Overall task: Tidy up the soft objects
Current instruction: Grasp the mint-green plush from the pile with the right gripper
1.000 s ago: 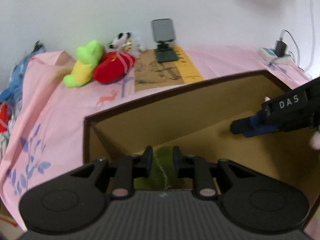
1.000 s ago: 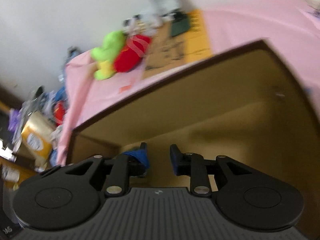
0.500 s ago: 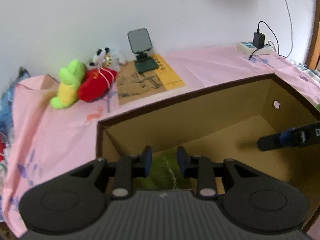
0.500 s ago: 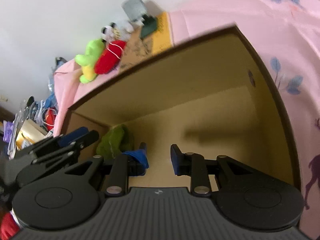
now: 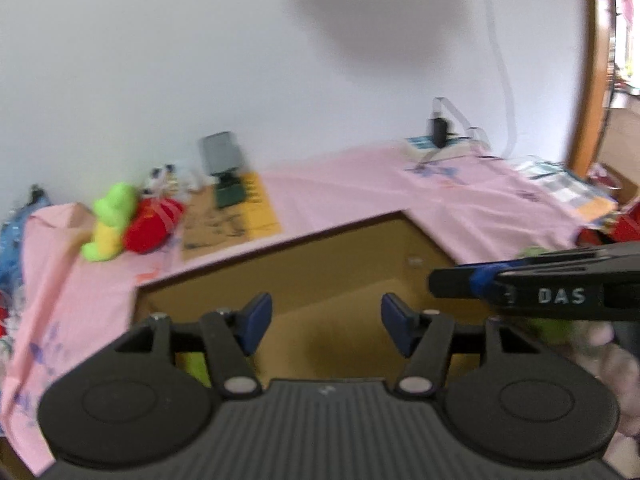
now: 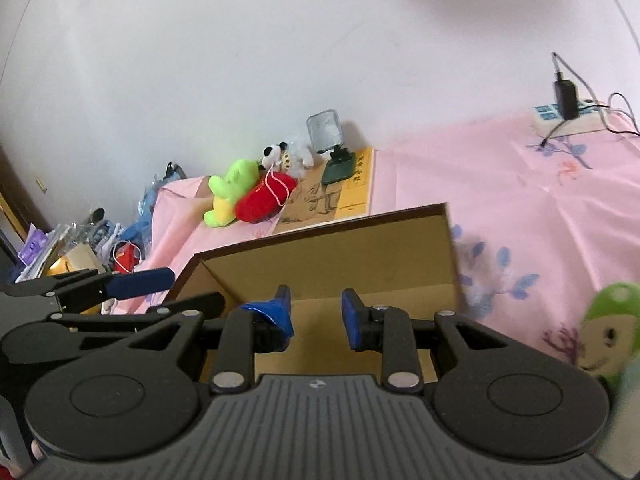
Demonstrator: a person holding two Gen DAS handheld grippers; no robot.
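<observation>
My left gripper (image 5: 326, 322) hangs over the open cardboard box (image 5: 280, 246); its jaws are opening wide with nothing between them. A sliver of green plush (image 5: 192, 364) shows in the box behind its left finger. My right gripper (image 6: 318, 314) is above the box's near side, its jaws opening with a narrow empty gap. A green plush with a face (image 6: 608, 328) lies on the pink cloth at the right. Against the wall sit a green-and-yellow plush (image 6: 230, 188), a red plush (image 6: 266, 198) and a small black-and-white plush (image 6: 280, 154).
A phone stand (image 6: 332, 148) stands on a yellow-edged book (image 6: 352, 192) behind the box. A power strip with a charger (image 6: 568, 116) lies at the far right by the wall. Clutter is piled off the bed's left edge (image 6: 80, 248).
The left jaws, earlier shut on a green plush inside the box, have spread wide and let it go. Both grippers have lifted up out of the box.
</observation>
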